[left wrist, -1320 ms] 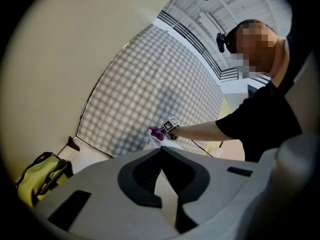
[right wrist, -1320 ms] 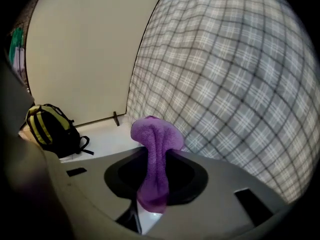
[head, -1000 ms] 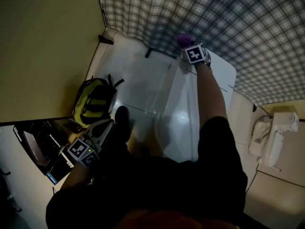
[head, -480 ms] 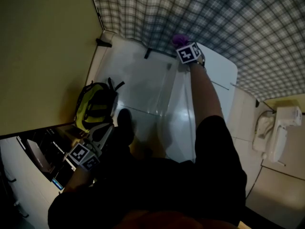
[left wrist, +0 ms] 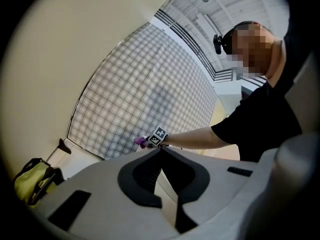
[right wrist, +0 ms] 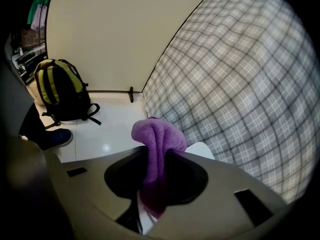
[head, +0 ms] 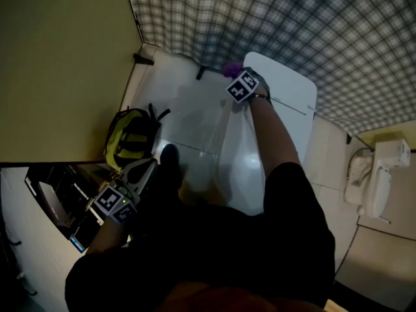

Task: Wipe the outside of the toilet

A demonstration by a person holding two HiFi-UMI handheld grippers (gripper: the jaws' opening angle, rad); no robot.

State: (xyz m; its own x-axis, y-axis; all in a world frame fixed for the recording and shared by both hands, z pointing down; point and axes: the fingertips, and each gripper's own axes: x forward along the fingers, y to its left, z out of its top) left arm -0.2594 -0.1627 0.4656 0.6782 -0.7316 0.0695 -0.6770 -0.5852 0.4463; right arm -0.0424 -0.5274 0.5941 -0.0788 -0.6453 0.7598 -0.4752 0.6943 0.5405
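— Grippers, state?
— Right gripper (right wrist: 152, 151): jaws are clamped on a purple cloth (right wrist: 160, 133), which is bunched up above the tips. Left gripper (left wrist: 160, 151): jaws are brought together at the tips, with nothing held between them.
— Arm poses?
— Right arm is stretched forward over the toilet (head: 289, 93), and the cloth is held at the cistern's upper left corner, close to the plaid wall (head: 312, 25). Contact cannot be confirmed. Left gripper is held low at the person's left side, well apart from the toilet.
— Toilet position?
— Set against the plaid wall, under the right forearm.
— Containers?
— Yellow-green and black backpack (head: 130, 138) is stood on the white floor (head: 188, 109) beside the plain wall. Contents are not shown. A dark shoe (head: 168, 163) is seen just beside it.
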